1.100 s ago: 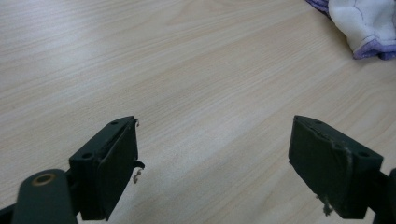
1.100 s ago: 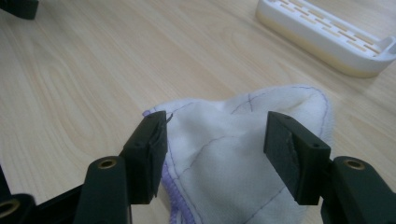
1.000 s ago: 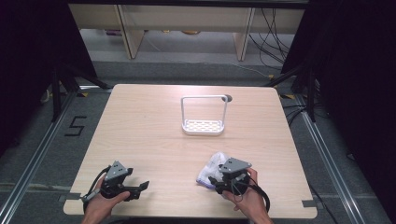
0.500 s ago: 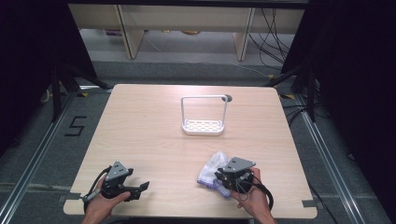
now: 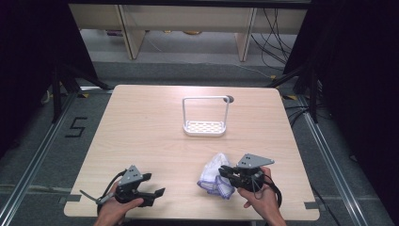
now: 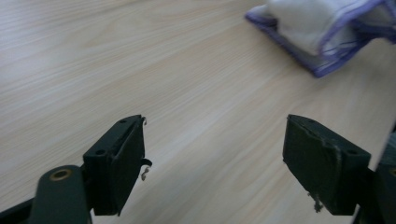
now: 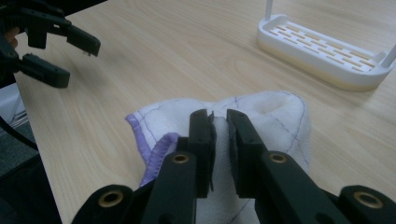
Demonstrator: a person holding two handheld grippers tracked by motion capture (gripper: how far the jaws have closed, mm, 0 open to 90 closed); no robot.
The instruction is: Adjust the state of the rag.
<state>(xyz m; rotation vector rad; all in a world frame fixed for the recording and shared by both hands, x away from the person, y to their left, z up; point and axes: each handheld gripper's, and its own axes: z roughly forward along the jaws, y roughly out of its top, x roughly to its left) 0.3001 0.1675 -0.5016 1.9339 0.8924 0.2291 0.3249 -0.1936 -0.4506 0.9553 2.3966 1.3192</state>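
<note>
A white cloth with a purple hem (image 5: 212, 175) lies crumpled on the wooden table (image 5: 141, 122) near the front right. My right gripper (image 5: 224, 172) is shut on a fold of it. In the right gripper view the jaws (image 7: 219, 119) have just been closing and now pinch the white cloth (image 7: 275, 116) between the pads. My left gripper (image 5: 154, 184) hovers open near the front left edge. Its jaws (image 6: 215, 140) have just been closing a little, with nothing between them. Beyond them the cloth (image 6: 322, 28) lies at the upper right of the left gripper view.
A white slotted rack with a hoop handle (image 5: 205, 127) stands at the back middle of the table; its tray (image 7: 327, 56) lies past the cloth. The left gripper (image 7: 79, 63) shows far left in the right gripper view. Shelving and cables lie behind the table.
The right gripper's jaws have shut on the cloth and gathered it up slightly. The left gripper has slid a little to the right along the front edge.
</note>
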